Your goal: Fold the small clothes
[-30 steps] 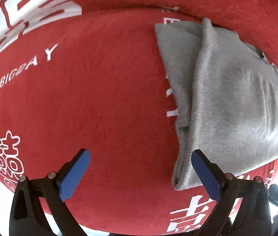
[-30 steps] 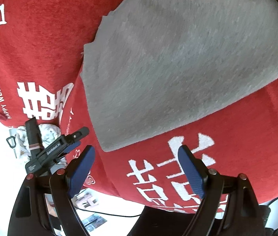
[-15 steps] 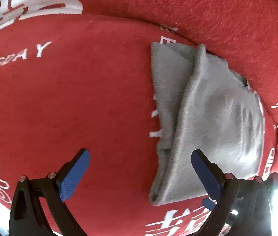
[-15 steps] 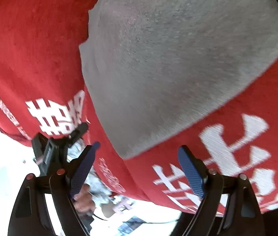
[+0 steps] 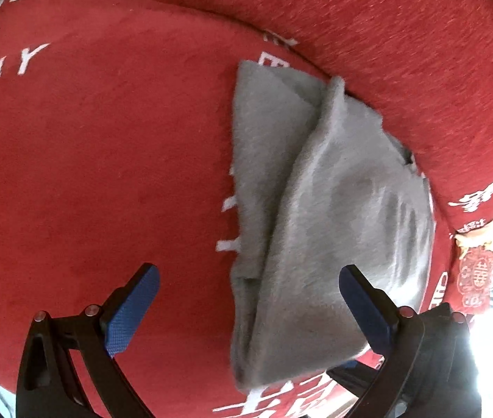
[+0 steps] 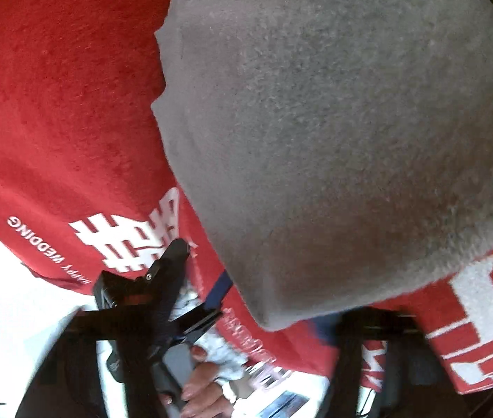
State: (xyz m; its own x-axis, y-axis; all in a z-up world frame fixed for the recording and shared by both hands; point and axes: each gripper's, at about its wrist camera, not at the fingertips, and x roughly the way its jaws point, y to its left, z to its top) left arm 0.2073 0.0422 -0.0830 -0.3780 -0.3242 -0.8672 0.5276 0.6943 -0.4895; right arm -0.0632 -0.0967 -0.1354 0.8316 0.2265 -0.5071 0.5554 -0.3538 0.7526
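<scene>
The folded grey garment (image 5: 330, 230) is laid on the red printed cloth (image 5: 107, 160); its near corner is framed by the left gripper (image 5: 246, 310), whose jaws are held wide apart above it. The right gripper (image 6: 270, 317) is seen blurred at the garment's near edge; whether it is parted or closed cannot be told.

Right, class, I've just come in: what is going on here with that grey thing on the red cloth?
A person is folding a small grey garment on a red printed cloth, a claw in each hand. The garment already lies folded over itself. The left claw is open around its near edge without gripping. The right claw is at the near corner, too blurred to judge.
</scene>
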